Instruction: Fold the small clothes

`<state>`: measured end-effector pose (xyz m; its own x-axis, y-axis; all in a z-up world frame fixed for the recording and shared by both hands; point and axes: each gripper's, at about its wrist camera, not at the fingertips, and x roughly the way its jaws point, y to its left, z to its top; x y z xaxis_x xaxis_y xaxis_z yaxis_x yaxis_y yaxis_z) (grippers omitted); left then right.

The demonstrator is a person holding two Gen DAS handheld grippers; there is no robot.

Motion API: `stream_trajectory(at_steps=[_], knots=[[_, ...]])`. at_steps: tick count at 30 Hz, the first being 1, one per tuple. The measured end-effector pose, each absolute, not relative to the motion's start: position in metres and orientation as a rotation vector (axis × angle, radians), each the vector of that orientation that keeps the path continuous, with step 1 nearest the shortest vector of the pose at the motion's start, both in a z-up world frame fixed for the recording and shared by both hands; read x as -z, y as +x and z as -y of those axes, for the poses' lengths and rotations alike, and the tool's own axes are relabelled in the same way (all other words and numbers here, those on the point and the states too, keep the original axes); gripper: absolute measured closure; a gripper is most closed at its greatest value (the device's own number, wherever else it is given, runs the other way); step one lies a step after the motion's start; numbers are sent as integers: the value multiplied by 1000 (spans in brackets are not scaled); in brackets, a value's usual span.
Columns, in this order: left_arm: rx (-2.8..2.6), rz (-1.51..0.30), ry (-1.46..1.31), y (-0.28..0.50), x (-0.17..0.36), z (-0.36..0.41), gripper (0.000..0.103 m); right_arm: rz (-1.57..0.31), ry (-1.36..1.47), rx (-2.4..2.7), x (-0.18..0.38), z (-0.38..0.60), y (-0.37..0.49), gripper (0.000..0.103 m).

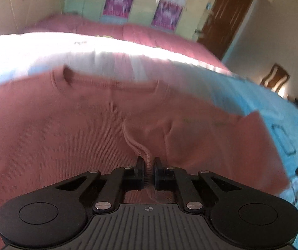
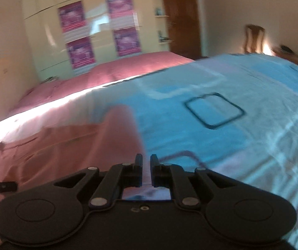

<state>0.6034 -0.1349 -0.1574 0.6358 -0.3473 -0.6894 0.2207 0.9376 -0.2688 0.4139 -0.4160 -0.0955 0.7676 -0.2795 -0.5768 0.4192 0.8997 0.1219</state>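
Pink ribbed knit fills most of the left wrist view: a small pink garment (image 1: 69, 129) spread across a bed, with its neckline on the far side and one sleeve reaching out to the right. Beneath the garment lies a light blue bedsheet (image 2: 221, 145) printed with dark rounded squares and pale bands. Beyond the garment, a strip of sheet is washed out white by sunlight, and past that lies a dusty rose blanket (image 1: 149, 35) covering the far part of the bed.

Both pictures are motion-blurred. The left gripper (image 1: 149, 166) is closed tight on a ribbed edge of the garment, which bunches up between its black fingers. The right gripper (image 2: 146, 162) sits at the garment's right edge, its jaws drawn nearly together with a narrow gap; whether cloth is caught between them I cannot tell.

Behind the bed, beyond the garment, stands a pale cream wardrobe (image 2: 44, 31) with purple and pink patterned panels. To the right of it is a brown wooden door (image 1: 230, 14), then a plain cream wall and a wooden chair (image 1: 274, 77).
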Motion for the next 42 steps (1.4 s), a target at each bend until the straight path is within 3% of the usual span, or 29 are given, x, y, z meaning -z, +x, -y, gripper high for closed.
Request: stream_trajectory(at_steps=[6, 13, 19, 23, 35, 38, 42], knots=[[274, -688, -190, 580, 124, 97, 95, -594, 290, 390, 104, 421, 420, 93], [192, -688, -183, 571, 131, 55, 95, -624, 275, 300, 106, 401, 454, 93], [146, -716, -201, 565, 157, 31, 95, -679, 221, 210, 112, 376, 466, 86], [147, -736, -189, 565, 175, 28, 95, -685, 215, 219, 113, 375, 462, 72], [178, -795, -265, 569, 193, 27, 93, -754, 205, 164, 130, 375, 446, 72], [150, -675, -284, 555, 177, 16, 96, -737, 181, 225, 135, 376, 453, 95], [142, -726, -225, 560, 183, 14, 96, -750, 147, 222, 137, 377, 452, 95]])
